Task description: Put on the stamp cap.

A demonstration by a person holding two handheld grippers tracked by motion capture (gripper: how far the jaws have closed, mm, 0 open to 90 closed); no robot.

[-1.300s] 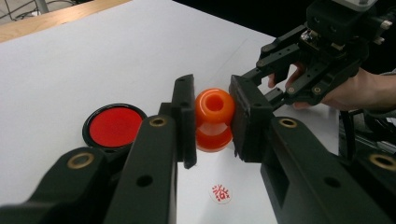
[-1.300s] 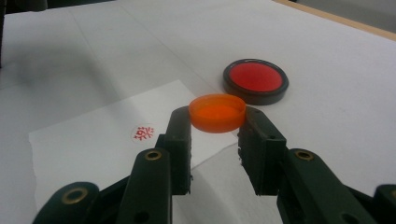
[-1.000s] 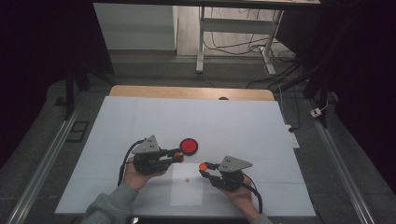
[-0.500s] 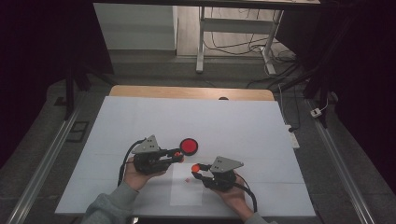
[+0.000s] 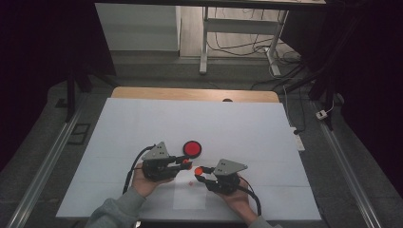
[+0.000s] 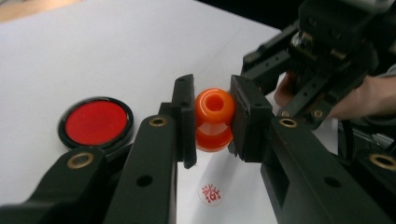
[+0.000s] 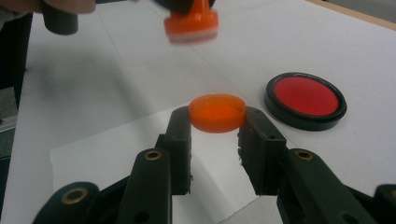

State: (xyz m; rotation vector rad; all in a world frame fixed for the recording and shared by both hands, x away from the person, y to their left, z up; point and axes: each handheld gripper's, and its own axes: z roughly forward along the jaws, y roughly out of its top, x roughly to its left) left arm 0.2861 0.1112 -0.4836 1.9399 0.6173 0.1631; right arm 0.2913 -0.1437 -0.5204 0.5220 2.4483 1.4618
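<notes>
**Two hands, two grippers, close together**

Two arms in grey sleeves come up from the near edge of the desk. The left hand (image 5: 145,179) holds the left gripper (image 5: 188,164) level, with its jaws pointing to the right. Those jaws are squeezed tight on a small orange stamp (image 6: 214,119). The right hand (image 5: 236,198) holds the right gripper (image 5: 200,171) low, with its jaws pointing to the left. Those jaws pinch a round orange cap (image 7: 217,113) by its sides. The two gripper tips sit just beside each other, near the middle of the desk's near half. A black cable hangs from the back of each gripper.
</notes>
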